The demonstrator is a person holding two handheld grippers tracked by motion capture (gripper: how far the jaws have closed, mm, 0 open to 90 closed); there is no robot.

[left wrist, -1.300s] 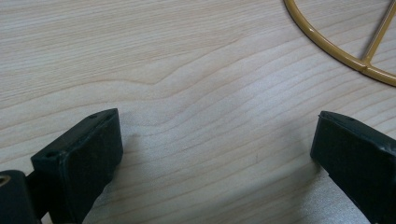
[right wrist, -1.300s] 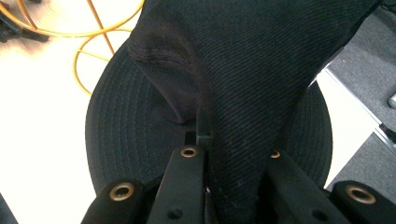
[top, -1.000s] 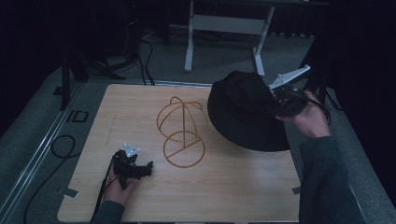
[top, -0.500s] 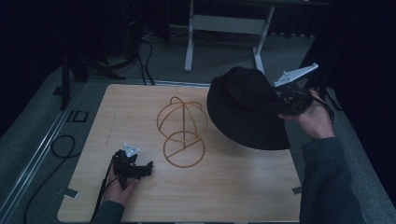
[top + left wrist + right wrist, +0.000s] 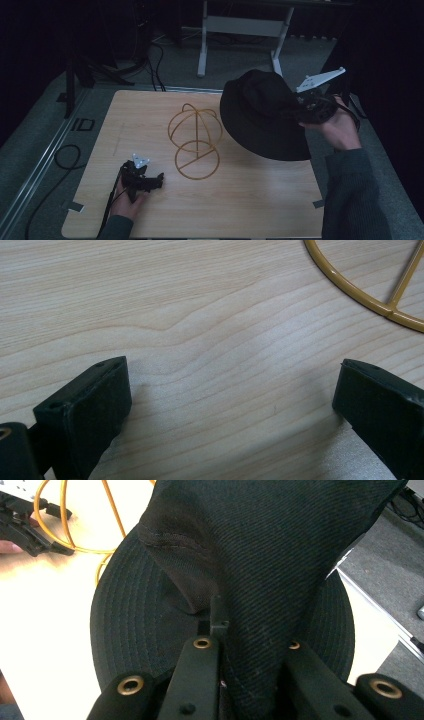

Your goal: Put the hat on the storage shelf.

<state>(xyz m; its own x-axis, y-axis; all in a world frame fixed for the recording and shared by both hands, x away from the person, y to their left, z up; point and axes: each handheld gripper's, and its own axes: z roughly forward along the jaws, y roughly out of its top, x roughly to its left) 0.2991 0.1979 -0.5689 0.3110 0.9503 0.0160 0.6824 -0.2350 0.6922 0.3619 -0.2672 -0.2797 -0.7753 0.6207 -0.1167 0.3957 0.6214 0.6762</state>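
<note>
Nearest the person, the left gripper (image 5: 150, 181) is lying low on the wooden table (image 5: 260, 200), the hand wrapped around it from behind, its jaws standing wide apart with bare wood between them (image 5: 230, 390). It is pointing toward the flat ring of the yellow wire stand (image 5: 196, 145), which is standing just beyond it near the middle of the table; an arc of that ring is showing in the left gripper view (image 5: 360, 295).

Farther off at the right edge, the right forearm is reaching forward with the wrist bent up, lifting the right gripper (image 5: 306, 111) above the table. Its jaws are clamping a fold of the black hat (image 5: 260, 117). The hat (image 5: 260, 565) is hanging tilted, brim sloping down toward the person and crown pointing up and away, beside the stand without touching it.
</note>
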